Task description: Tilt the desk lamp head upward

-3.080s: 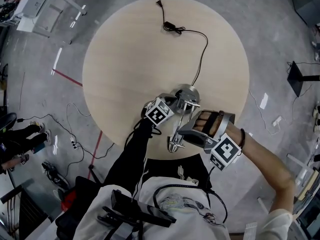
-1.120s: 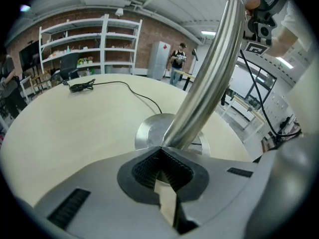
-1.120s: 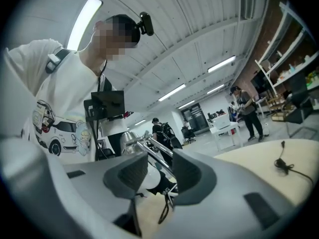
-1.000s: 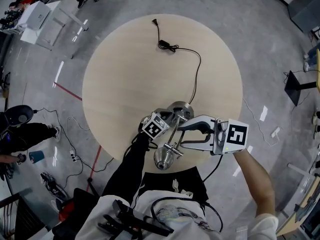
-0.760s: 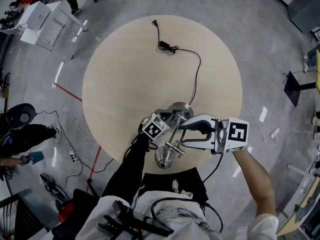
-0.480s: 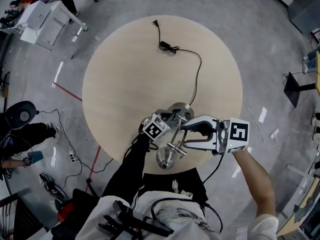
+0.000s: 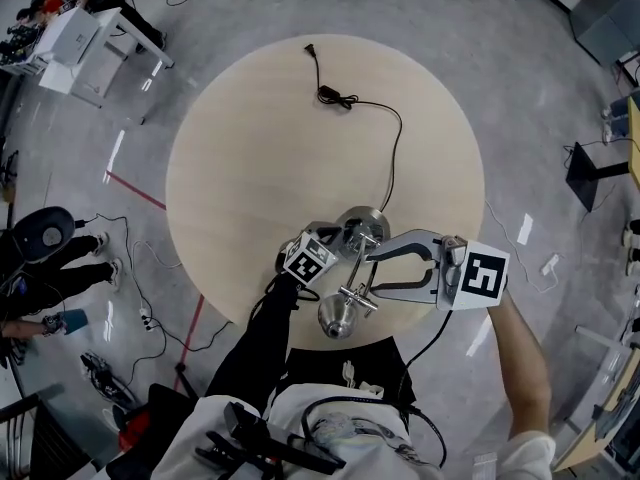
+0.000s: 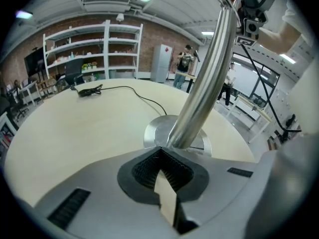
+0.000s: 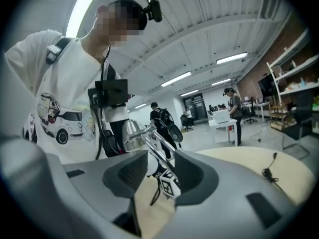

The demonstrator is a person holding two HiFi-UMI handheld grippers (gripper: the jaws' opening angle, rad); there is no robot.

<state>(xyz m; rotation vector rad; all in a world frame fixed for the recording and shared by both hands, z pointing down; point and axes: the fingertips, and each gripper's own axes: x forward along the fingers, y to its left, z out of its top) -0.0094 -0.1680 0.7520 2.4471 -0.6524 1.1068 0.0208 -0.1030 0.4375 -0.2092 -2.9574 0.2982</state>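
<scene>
On the table (image 7: 250, 148), closed left tongs (image 8: 159, 151) touch lamp pole (image 8: 204, 83) and right tongs (image 9: 157, 159) gape at lamp arm (image 7: 357, 274).

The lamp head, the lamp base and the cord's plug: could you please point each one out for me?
lamp head (image 7: 337, 318), head view, on its shiny dome.
lamp base (image 8: 156, 132), left gripper view, on the disc's bare left part.
plug (image 7: 309, 48), head view, on the plug's body.

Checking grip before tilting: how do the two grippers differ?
The left gripper has jaws together, tips at the foot of the lamp pole; the right gripper has jaws apart, gripping nothing. The left gripper sits low by the lamp base; the right gripper is higher, facing the lamp head. Both are grey.
</scene>
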